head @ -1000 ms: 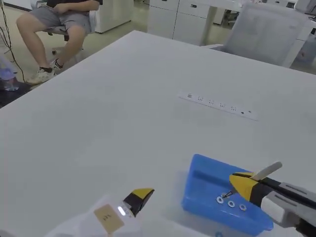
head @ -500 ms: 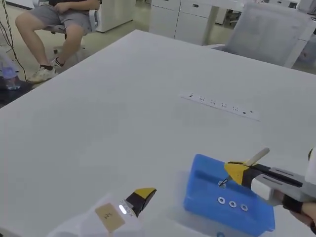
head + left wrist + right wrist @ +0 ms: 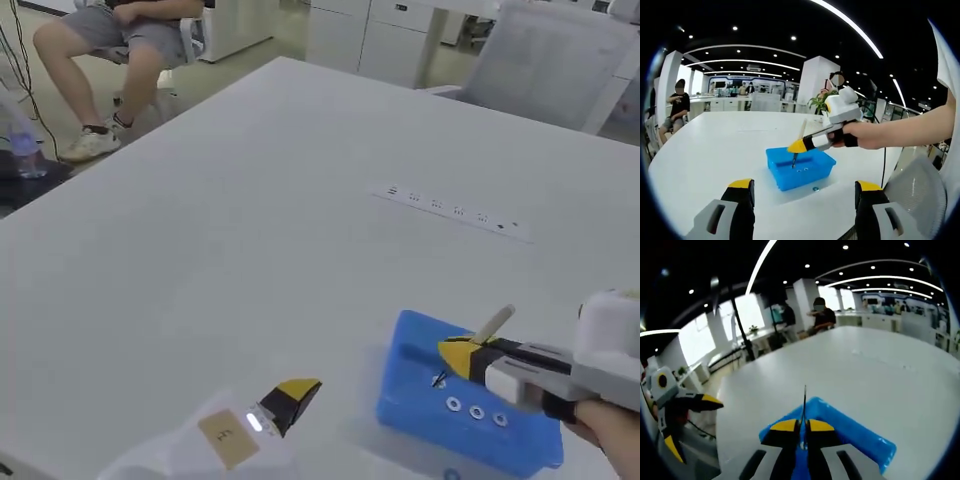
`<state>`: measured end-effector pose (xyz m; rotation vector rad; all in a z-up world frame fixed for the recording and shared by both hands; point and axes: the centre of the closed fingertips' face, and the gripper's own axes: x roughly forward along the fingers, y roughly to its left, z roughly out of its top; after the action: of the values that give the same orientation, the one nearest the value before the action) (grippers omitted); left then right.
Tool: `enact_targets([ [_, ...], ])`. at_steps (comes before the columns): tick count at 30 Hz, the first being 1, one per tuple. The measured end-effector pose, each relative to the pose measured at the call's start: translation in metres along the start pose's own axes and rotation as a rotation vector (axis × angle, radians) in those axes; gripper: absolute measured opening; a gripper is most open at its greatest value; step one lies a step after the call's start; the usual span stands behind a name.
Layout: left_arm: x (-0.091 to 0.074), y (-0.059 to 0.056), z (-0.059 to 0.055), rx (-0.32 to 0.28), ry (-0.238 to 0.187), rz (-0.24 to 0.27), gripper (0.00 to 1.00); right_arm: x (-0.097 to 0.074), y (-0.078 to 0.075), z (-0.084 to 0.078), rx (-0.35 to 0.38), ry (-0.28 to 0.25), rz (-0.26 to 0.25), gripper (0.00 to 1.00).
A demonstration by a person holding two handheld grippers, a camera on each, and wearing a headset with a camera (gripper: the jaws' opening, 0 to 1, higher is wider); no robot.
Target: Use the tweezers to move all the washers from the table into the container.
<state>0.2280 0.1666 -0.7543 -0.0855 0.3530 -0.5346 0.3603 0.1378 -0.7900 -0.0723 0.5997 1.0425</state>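
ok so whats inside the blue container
Three washers lie on the blue container's floor, the tweezers tip near them. The right tongs cover part of its floor.

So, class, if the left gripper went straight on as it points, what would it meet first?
Most likely the blue plastic container, centred ahead of the left gripper; depth is unclear.

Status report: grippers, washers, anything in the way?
Left gripper open. Right gripper shut on tweezers over blue container. Three washers inside, one small item outside. Nothing blocking.
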Motion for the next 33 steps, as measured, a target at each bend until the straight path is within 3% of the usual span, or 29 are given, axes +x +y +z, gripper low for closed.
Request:
enact_targets([
  [10,0.0,0.0,0.0,0.003,0.001,0.0,0.83,0.009,-0.009,-0.012,-0.009,0.036,-0.019,0.03],
  [13,0.0,0.0,-0.001,0.002,0.002,0.0,0.83,0.011,-0.013,-0.015,-0.026,0.042,-0.047,0.03],
  [23,0.001,-0.001,-0.001,0.004,0.008,-0.001,0.83,0.013,-0.009,-0.023,-0.034,0.054,-0.038,0.03],
  [33,0.001,-0.002,-0.002,0.003,0.01,-0.006,0.83,-0.001,-0.001,-0.011,-0.033,0.001,-0.041,0.04],
])
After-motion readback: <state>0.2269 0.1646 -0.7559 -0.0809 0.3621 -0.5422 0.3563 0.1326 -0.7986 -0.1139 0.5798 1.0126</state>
